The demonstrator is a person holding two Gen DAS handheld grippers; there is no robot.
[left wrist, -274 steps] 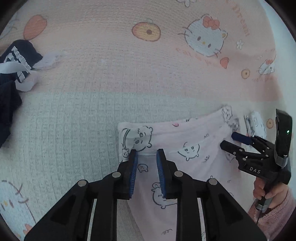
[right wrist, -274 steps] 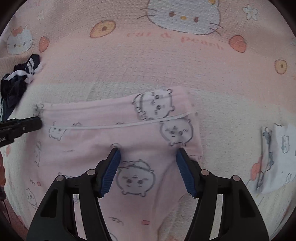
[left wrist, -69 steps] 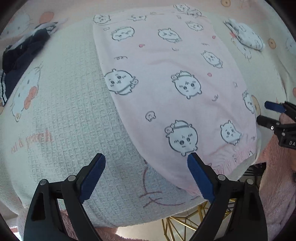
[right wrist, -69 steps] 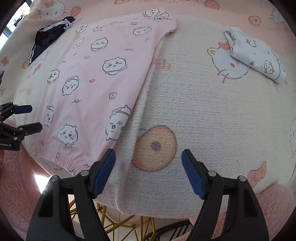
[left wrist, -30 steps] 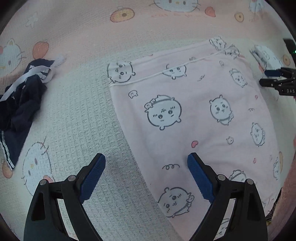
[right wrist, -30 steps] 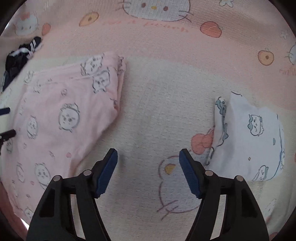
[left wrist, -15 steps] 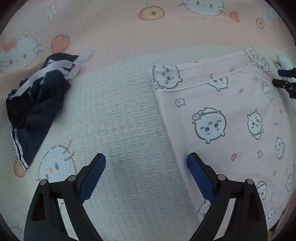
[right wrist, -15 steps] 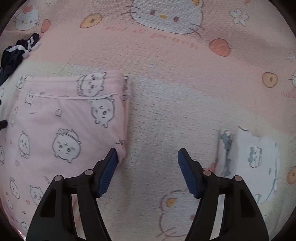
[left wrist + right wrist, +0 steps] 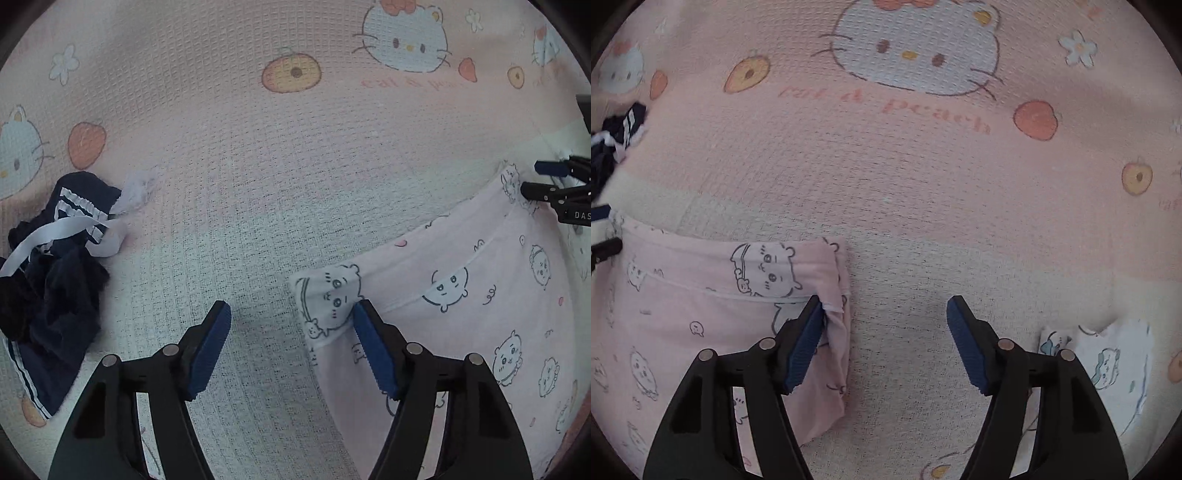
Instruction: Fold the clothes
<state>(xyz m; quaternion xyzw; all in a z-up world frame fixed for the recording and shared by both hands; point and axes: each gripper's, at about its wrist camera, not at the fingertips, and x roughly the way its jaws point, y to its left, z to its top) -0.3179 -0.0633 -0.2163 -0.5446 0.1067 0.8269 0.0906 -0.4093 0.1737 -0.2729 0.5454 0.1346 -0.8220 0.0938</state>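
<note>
Three garments lay on the waffle-textured blanket (image 9: 258, 206): a crumpled navy one (image 9: 51, 280), flat pink pants (image 9: 461, 295) (cartoon-printed, soft) and a folded white one (image 9: 1108, 369). The left gripper (image 9: 291, 347) was closing, its jaws straddling the pants' left corner; the right gripper (image 9: 886, 343) stood open at the opposite corner.

Left gripper (image 9: 291, 347) closing, right gripper (image 9: 886, 343) agape
</note>
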